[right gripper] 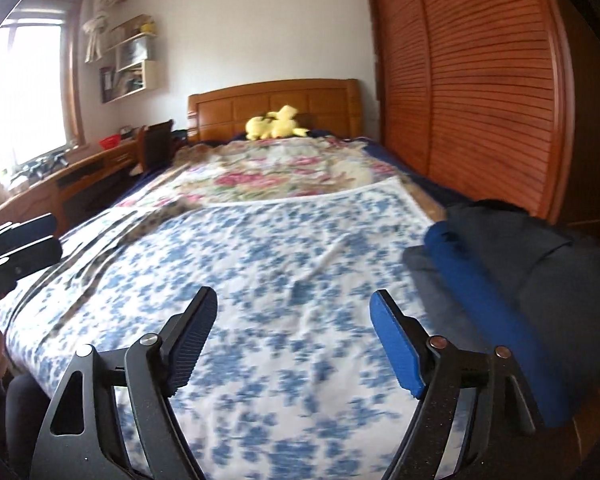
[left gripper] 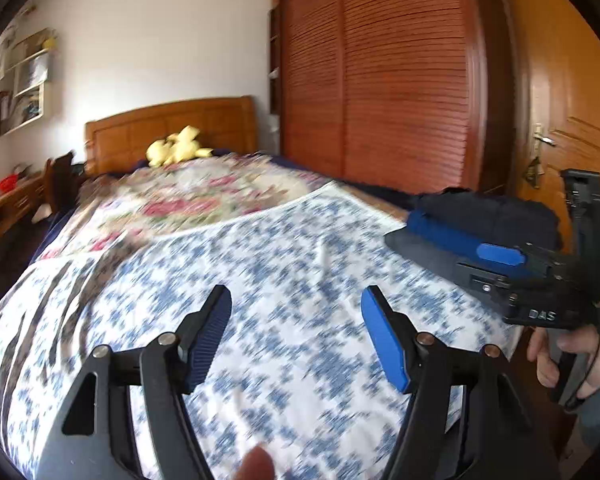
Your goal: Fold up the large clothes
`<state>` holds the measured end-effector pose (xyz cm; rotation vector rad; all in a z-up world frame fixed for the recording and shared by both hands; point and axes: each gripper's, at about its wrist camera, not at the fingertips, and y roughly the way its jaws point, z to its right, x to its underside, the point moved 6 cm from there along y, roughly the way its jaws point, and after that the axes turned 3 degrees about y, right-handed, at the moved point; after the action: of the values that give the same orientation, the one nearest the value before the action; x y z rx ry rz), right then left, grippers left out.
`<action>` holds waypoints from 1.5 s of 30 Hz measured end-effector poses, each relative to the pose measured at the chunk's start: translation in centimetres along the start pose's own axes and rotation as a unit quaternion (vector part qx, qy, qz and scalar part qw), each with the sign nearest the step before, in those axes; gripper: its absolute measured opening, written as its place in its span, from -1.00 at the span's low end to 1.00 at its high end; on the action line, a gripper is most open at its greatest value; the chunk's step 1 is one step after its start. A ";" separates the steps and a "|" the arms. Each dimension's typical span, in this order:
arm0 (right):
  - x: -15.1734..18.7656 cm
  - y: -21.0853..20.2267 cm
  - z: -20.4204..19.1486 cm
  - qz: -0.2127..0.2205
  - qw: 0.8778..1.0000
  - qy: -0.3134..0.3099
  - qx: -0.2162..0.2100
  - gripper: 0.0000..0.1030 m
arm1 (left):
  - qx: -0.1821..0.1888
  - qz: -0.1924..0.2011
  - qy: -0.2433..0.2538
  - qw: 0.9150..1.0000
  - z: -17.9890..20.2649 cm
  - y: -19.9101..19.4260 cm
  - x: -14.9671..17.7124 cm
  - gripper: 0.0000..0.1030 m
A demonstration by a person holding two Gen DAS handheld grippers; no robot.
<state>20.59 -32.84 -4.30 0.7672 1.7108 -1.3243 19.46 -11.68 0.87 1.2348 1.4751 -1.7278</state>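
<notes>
A stack of folded dark clothes [right gripper: 511, 276], navy, blue and grey, lies at the bed's right edge; it also shows in the left wrist view [left gripper: 491, 216]. My left gripper [left gripper: 296, 320] is open and empty above the blue-and-white floral bedspread [left gripper: 284, 248]. My right gripper [right gripper: 294, 320] is open and empty above the same bedspread [right gripper: 284, 248], left of the stack. The right gripper's body [left gripper: 547, 280] shows at the right of the left wrist view, in front of the stack. The left gripper's fingers [right gripper: 24, 248] show at the left edge of the right wrist view.
A pink floral quilt [right gripper: 284, 168] covers the far half of the bed, with a yellow plush toy [right gripper: 276, 124] by the wooden headboard [right gripper: 272, 100]. A slatted wardrobe [right gripper: 479, 88] runs along the right. A desk [right gripper: 68, 184] and a window stand at the left. A door [left gripper: 571, 112] is at the far right.
</notes>
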 end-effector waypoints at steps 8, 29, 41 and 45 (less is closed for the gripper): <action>3.7 1.4 -6.6 -0.014 0.999 -0.006 -0.044 0.60 | -0.061 -0.023 -0.053 0.996 -5.9 -2.3 5.5 0.30; 8.3 0.2 -15.7 -0.029 0.996 -0.020 -0.081 0.60 | -0.133 -0.039 -0.110 0.984 -11.6 -9.2 12.7 0.30; 4.9 -4.4 -18.8 0.033 0.994 -0.025 -0.100 0.60 | -0.147 0.024 -0.084 0.985 -11.0 -14.3 9.1 0.31; 4.2 -5.6 -19.0 0.048 0.994 -0.025 -0.100 0.60 | -0.143 0.032 -0.082 0.986 -10.8 -15.1 8.8 0.31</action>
<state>9.36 -16.06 -3.32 0.6866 1.7136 -1.0794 5.90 3.76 0.11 0.9560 1.5040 -1.4759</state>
